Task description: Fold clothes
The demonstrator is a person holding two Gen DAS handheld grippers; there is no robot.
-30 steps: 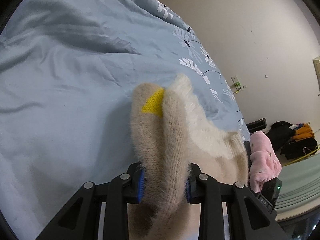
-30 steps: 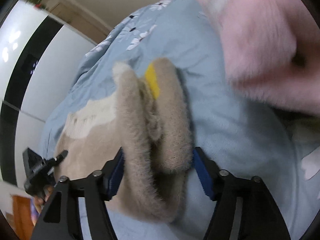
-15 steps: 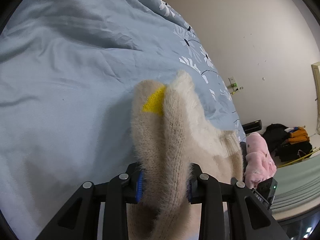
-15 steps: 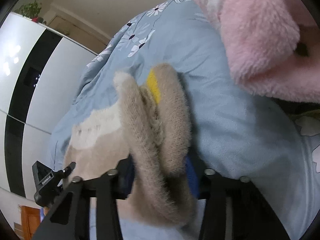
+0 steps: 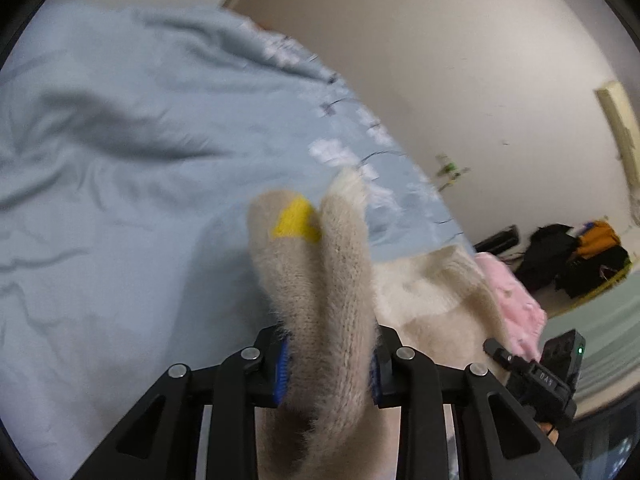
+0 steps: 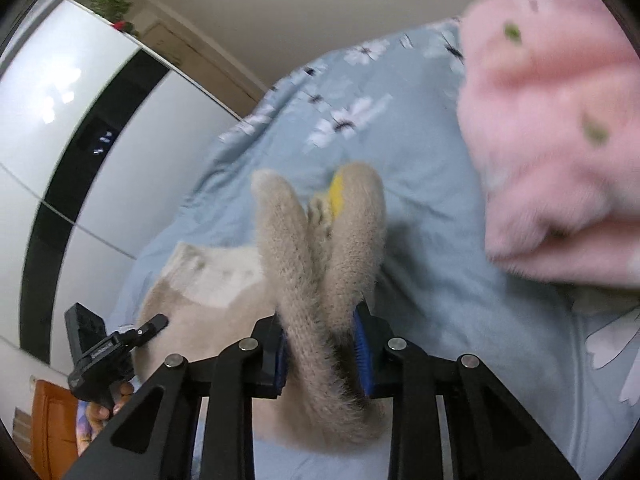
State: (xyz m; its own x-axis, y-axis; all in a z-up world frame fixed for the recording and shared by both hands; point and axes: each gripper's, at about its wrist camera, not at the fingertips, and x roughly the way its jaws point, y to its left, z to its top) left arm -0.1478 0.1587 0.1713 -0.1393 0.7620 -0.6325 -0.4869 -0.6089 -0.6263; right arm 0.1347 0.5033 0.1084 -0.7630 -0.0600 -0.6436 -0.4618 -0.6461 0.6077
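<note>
Both grippers clamped on the same fuzzy beige knitted sweater with a small yellow patch (image 5: pixel 320 280), one at each side of a bunched edge. In the left wrist view, left gripper (image 5: pixel 327 372) closed on a thick doubled roll of knit, blue-padded fingers (image 5: pixel 281 368) pressed flat against either side of it. In the right wrist view, right gripper (image 6: pixel 322 352) squeezed likewise on its own doubled roll of the sweater (image 6: pixel 320 248), with the yellow patch tucked between the two humps.

Sweater lifted at the gripped edge, rest of it trailing down onto the pale blue flower-printed bed cover (image 5: pixel 100 220); cream ribbed band (image 6: pixel 216 276) lying lower, towards the far side of the garment. Layers pinched together probably so that front and back travel as one when the edge is carried over, and two holds kept well apart across the width probably to keep the fold line straight. Judged as mid-fold: edge raised and not yet laid down.

Fluffy pink garment (image 6: pixel 556 140) very close to the right gripper, blurred, resting on the bed just beside the working area; a likely snag or obstruction if the fold swings that way. Dark pile of clothes with an orange item (image 5: pixel 580 256) on the floor by the wall, well apart. White and black wardrobe (image 6: pixel 80 140) beyond the bed.
</note>
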